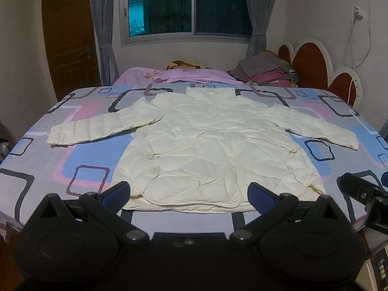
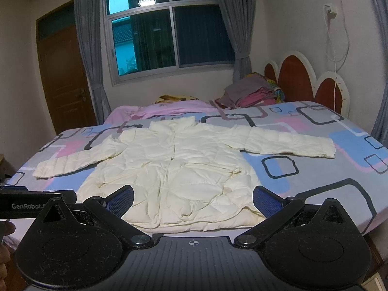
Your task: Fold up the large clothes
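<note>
Both grippers, left and right, wide, empty, above jacket hem; "GenRobot" lettering only in right view.

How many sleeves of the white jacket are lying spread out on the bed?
2. One sleeve stretches to the left of the jacket, the other sleeve to the right; both lie flat on the patterned bed sheet, neither folded in.

Cream puffer jacket flat, front up, sleeves out
</note>
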`<move>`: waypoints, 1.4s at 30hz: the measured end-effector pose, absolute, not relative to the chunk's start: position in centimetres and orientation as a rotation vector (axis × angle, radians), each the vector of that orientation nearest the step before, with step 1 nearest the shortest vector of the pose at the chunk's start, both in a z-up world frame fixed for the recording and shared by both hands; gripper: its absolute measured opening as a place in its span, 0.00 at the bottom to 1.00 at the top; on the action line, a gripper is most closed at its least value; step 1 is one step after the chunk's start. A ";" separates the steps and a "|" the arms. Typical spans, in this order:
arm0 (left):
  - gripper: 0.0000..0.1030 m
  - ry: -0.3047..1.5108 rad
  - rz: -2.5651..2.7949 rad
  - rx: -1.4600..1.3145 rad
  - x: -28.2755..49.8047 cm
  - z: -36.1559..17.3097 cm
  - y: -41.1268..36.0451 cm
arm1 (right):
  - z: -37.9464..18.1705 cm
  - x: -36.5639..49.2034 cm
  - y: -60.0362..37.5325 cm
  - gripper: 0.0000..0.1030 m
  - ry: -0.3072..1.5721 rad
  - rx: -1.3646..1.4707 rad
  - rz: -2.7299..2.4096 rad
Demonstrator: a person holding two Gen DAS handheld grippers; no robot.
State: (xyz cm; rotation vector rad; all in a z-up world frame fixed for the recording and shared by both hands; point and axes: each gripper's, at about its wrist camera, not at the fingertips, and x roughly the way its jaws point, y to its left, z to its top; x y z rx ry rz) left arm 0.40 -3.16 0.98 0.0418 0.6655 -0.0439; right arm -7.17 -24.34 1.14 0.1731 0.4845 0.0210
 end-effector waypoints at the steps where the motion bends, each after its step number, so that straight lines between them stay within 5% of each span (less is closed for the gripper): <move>1: 1.00 0.665 -0.044 0.042 0.4 1.0 -3.1 | 1.1 -7.1 -24.3 1.00 0.485 0.173 0.020; 42: 1.00 0.701 -0.036 0.030 1.2 0.3 -1.2 | 0.4 -5.3 -22.5 1.00 0.519 0.153 0.024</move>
